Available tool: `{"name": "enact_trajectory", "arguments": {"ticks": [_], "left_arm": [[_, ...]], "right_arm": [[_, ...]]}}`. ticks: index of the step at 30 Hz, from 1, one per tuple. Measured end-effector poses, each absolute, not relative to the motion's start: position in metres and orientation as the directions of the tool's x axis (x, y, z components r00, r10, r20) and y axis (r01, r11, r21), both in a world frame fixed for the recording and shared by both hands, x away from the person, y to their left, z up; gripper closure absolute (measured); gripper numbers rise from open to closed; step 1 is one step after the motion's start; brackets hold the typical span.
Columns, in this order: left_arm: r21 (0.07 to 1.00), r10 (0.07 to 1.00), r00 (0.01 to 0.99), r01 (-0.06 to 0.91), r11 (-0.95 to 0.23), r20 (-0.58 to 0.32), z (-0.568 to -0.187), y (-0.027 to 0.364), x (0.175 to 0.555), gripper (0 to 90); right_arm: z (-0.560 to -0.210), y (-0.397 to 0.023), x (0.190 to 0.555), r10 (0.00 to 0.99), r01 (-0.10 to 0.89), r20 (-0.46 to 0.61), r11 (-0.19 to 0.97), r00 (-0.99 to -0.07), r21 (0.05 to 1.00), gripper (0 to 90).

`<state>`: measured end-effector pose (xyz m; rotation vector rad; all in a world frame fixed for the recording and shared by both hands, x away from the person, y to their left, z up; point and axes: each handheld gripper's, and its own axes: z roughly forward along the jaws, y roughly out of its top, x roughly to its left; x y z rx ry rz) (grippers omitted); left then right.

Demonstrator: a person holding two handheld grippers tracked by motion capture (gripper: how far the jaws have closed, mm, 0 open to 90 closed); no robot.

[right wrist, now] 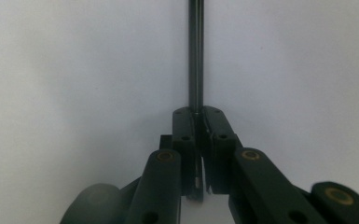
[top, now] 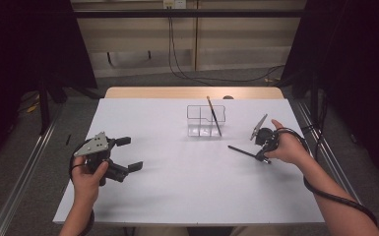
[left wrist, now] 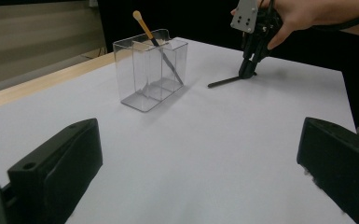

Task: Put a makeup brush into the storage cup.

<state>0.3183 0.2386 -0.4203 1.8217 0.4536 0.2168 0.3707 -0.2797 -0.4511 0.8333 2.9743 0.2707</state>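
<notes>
My right tongs (top: 263, 156) are pinched on the end of a thin dark stick (top: 242, 151) lying on the white tabletop (top: 177, 187), my left tongs (top: 128, 155) gape wide, so next I likely lift it toward the clear holder (top: 205, 120).
</notes>
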Motion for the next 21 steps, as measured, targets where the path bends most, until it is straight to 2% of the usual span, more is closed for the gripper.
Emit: {"name": "enact_trajectory", "arguments": {"ticks": [21], "left_arm": [[0.949, 0.414, 0.906, 0.199, -0.244, -0.083, -0.421, 0.238, 0.319, 0.1]], "right_arm": [[-0.439, -0.276, 0.363, 0.477, 0.468, -0.002, 0.864, -0.879, 0.187, 85.3]]}}
